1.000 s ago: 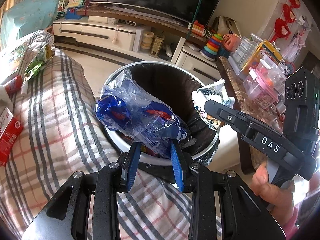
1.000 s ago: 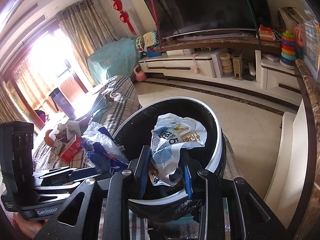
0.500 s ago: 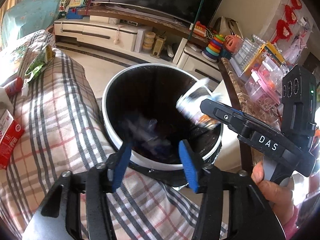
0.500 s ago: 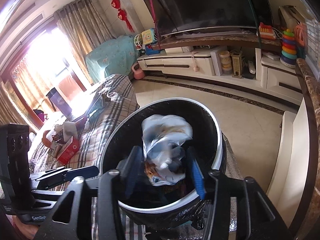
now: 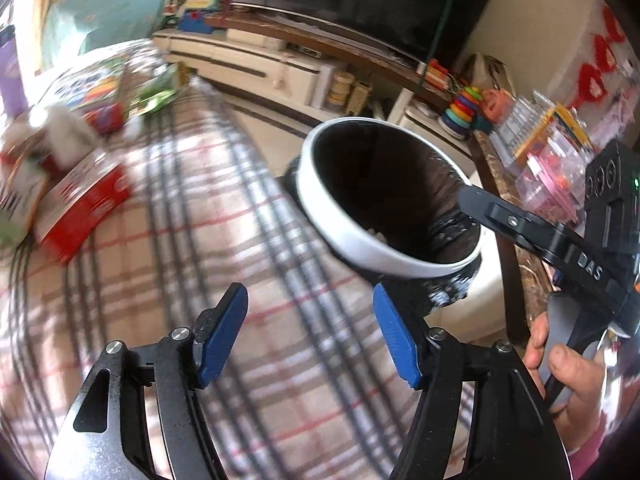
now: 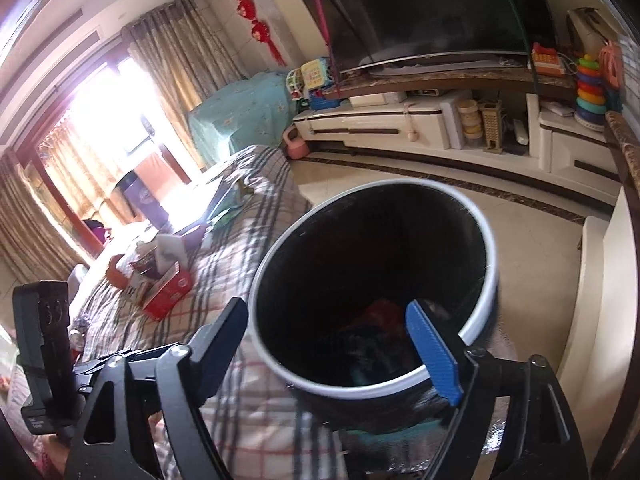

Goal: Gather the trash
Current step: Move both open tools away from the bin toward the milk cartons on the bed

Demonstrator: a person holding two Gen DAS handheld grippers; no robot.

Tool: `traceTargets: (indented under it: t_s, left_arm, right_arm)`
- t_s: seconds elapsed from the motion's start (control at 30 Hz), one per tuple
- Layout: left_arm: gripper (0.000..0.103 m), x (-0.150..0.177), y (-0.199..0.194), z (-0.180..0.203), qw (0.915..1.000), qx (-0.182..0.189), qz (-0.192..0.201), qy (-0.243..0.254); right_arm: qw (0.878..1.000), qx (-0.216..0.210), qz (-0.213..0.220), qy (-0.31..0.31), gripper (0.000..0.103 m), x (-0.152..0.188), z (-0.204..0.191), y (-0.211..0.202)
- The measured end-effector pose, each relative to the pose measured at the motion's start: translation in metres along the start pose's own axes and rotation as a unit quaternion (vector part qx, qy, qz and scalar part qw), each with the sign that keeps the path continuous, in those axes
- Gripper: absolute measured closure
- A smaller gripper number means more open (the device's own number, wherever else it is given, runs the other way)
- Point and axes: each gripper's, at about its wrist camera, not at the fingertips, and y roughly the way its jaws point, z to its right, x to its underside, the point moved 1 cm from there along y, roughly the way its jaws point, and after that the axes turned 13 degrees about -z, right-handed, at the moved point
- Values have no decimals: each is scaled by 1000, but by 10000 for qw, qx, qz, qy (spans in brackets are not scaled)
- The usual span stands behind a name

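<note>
A round trash bin (image 5: 340, 236) with a white rim (image 6: 356, 391) and black liner stands beside the plaid-covered sofa (image 5: 168, 272). Dark, blurred trash (image 6: 376, 332) lies at its bottom. My right gripper (image 6: 328, 312) hangs over the bin's near rim, jaws opening, nothing between them. My left gripper (image 5: 308, 304) is over the plaid cloth to the left of the bin, jaws opening and empty. More trash lies on the sofa: a red box (image 5: 80, 208) (image 6: 168, 292) and a green wrapper (image 5: 160, 92). A hand (image 5: 560, 364) holds the right gripper's handle.
A TV (image 6: 432, 12) on a low white cabinet (image 6: 380, 128) faces the sofa. Toys and clear plastic boxes (image 5: 552, 168) crowd a marble-topped table (image 5: 492, 176) right of the bin. Bare tiled floor (image 6: 532, 236) lies beyond the bin.
Both grippers opened; the blue plastic bag and the white wrapper dropped into the bin. The left gripper swung left, off the bin and over the plaid cloth.
</note>
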Motion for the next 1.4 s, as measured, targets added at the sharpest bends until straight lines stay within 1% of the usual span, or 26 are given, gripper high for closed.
traceTargets:
  t_s: [0.13,0.4,0.67,0.83,1.03,1.3,1.4]
  left_arm:
    - [35,12,-10,-24,9996,-44,70,-282]
    - [32,37,-28,-73,9959,-148,213,-870]
    - [32,51,-42,-114,9902,-288,359,-1319]
    - [32,54,-47,-131,9874,-355,425,-1486]
    - [32,48,-50,-147,9842,-408,496,-1649]
    - [32,16,-62,-171,9773,-470,826,-1892]
    - [32,6,-61,-182,9743,-561,902,-1986]
  right_arm:
    - [9998,-124,-82,-133,13,7,-19,7]
    - [9983,-307,-282,-417,11,20,-57,24]
    - [9965,-392,-432,-600,11,26,-79,36]
    - [9958,-426,-500,-639,11,29,-86,42]
    - [9944,-462,-614,-732,11,34,-96,51]
    - [9937,-507,-650,-756,11,31,-102,57]
    - [9934,-525,-674,-762,11,30,-104,61]
